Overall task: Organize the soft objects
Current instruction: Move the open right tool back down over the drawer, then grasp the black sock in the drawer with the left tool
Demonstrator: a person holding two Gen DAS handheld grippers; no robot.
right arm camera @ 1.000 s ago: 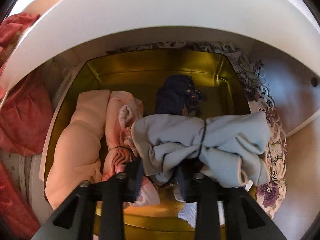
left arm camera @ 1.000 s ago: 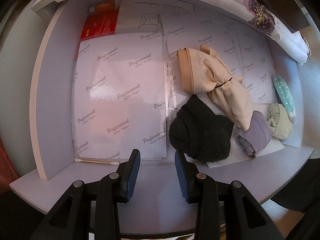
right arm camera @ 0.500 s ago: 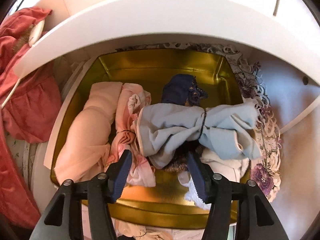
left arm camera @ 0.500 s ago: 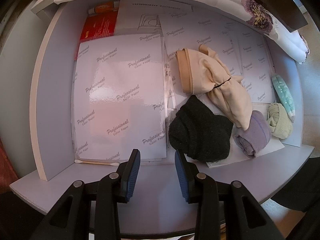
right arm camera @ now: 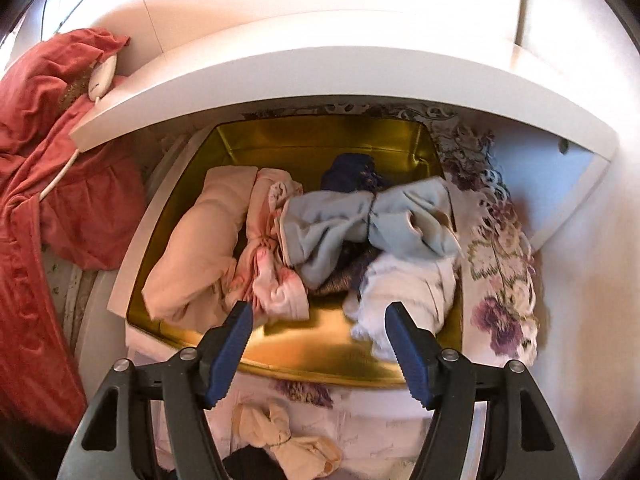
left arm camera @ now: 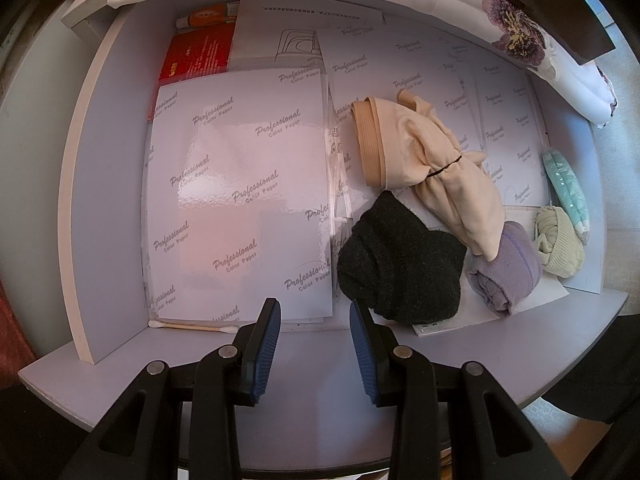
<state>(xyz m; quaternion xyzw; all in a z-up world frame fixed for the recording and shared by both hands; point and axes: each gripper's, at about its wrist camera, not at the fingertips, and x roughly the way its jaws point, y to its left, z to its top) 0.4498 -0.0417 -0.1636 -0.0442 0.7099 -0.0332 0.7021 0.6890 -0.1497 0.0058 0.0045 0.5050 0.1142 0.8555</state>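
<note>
In the left wrist view a beige tied bundle [left arm camera: 432,172], a black sock roll [left arm camera: 400,268], a lilac roll [left arm camera: 506,276], a pale green roll [left arm camera: 558,246] and a mint packet [left arm camera: 566,186] lie on the shelf's right side. My left gripper [left arm camera: 314,312] is open and empty, just left of the black roll. In the right wrist view a gold tin [right arm camera: 304,352] holds a light blue tied bundle [right arm camera: 368,224], peach [right arm camera: 200,248] and pink [right arm camera: 272,256] cloths, a navy item [right arm camera: 352,170] and a white cloth [right arm camera: 408,292]. My right gripper [right arm camera: 318,316] is open and empty above the tin's front.
Sheets of photo paper [left arm camera: 240,192] cover the grey shelf [left arm camera: 312,356]; a cotton swab [left arm camera: 192,325] lies at its front. A red packet [left arm camera: 196,54] and a tube [left arm camera: 208,16] sit at the back. A white shelf board [right arm camera: 340,76] overhangs the tin. Red fabric [right arm camera: 44,168] hangs left.
My right gripper opened, let go of the light blue bundle into the tin and drew back. The left gripper barely moved.
</note>
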